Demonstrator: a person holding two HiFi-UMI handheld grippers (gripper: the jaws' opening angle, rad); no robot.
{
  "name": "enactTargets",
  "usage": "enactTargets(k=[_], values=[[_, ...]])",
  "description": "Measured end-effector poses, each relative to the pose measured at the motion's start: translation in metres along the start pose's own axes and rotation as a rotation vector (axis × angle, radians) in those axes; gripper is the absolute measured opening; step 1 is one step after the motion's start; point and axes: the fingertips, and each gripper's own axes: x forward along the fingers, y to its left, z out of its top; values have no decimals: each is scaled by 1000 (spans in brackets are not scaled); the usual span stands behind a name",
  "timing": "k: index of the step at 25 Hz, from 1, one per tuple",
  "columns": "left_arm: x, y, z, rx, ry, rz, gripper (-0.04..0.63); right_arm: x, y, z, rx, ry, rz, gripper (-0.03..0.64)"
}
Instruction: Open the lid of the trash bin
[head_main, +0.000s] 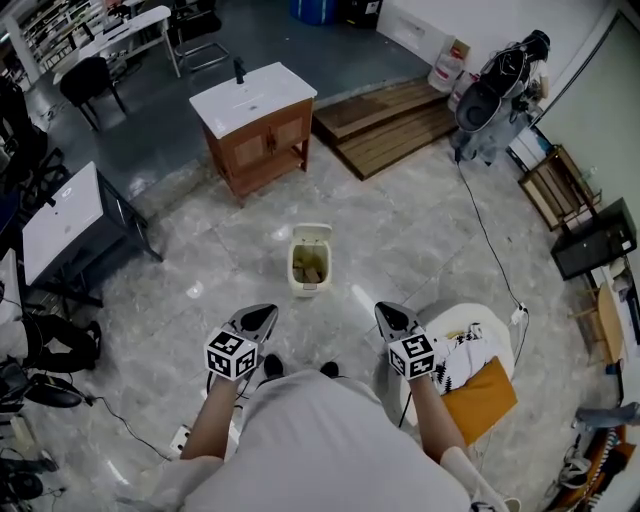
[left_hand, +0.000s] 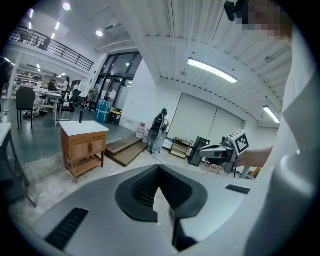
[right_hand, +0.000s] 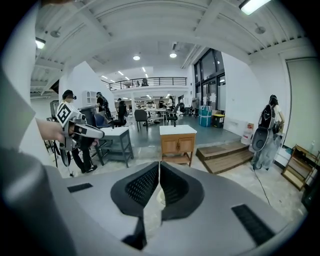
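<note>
trash bin (head_main: 309, 270) lid (head_main: 311, 233) up; left claw (head_main: 260, 320), right claw (head_main: 393, 317) pressed together, empty, touching nothing.

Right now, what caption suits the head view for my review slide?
Small cream plastic trash bin, lid up, on the grey marble floor; left claw and right claw shut, empty, short of it.

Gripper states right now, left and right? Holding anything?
Left gripper: closed, holding nothing.
Right gripper: closed, holding nothing.

Open-plan lab hall: desks (head_main: 60, 215), mezzanine railing (right_hand: 145, 81) (plus a vanity cabinet (head_main: 255, 115)).
</note>
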Motion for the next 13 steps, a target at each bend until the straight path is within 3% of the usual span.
enactTargets(k=[13], values=[[4,1,2,-14,-9,30,17,6,-6,6,-17,-12,22,34]])
